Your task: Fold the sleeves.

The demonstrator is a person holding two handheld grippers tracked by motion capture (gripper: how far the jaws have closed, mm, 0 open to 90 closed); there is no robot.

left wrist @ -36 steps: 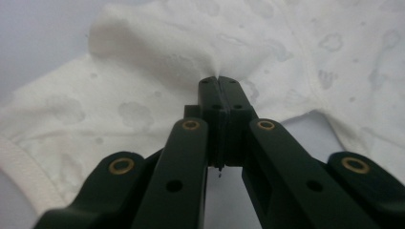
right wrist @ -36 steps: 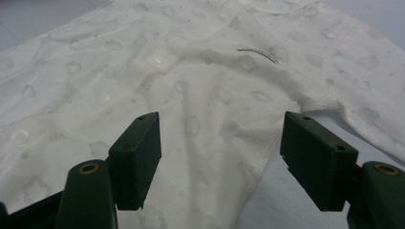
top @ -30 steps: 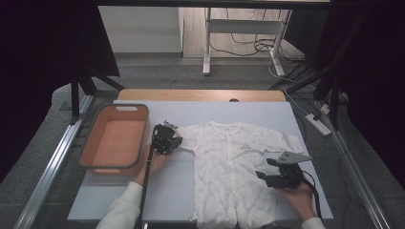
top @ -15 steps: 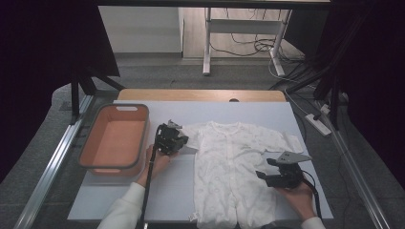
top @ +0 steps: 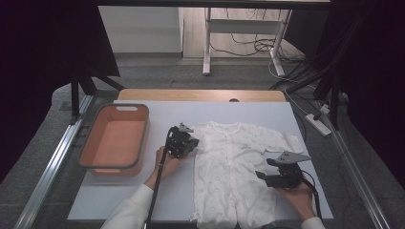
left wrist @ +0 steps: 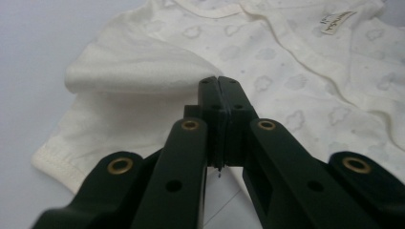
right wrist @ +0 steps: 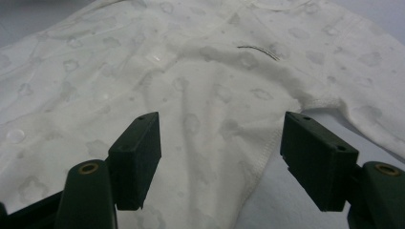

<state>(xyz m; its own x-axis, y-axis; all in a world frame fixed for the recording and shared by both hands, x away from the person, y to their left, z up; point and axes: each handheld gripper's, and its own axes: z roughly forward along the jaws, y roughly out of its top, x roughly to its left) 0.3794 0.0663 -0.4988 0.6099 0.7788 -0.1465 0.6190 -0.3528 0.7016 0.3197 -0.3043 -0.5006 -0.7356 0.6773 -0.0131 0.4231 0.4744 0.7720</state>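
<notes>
Overhead, your cream cloud-printed baby romper (top: 234,171) lies flat on the pale bench (top: 119,200), neck toward the far edge and legs toward you. Your left gripper (top: 188,143) sits at the garment's left shoulder, just beside the sleeve there, while your right gripper (top: 282,174) rests over the romper's right side, below its outstretched right sleeve. An empty orange rectangular plastic basket (top: 114,167) stands on the bench to the left, apart from the clothing.

Along your left gripper (left wrist: 220,86), the two black jaws are pressed tight together, tips meeting at the edge of a folded-over hump of the left sleeve (left wrist: 138,76). Whether any cloth is actually pinched between them you cannot tell from this angle; the sleeve's hemmed cuff lies on the bench to the lower left, and a small white label (left wrist: 338,21) shows inside the neckline farther off.

Along your right gripper (right wrist: 219,143), the jaws stand wide apart, holding nothing. The romper's stitched side edge runs between them, with fabric under the left jaw and bare bench under the right.
</notes>
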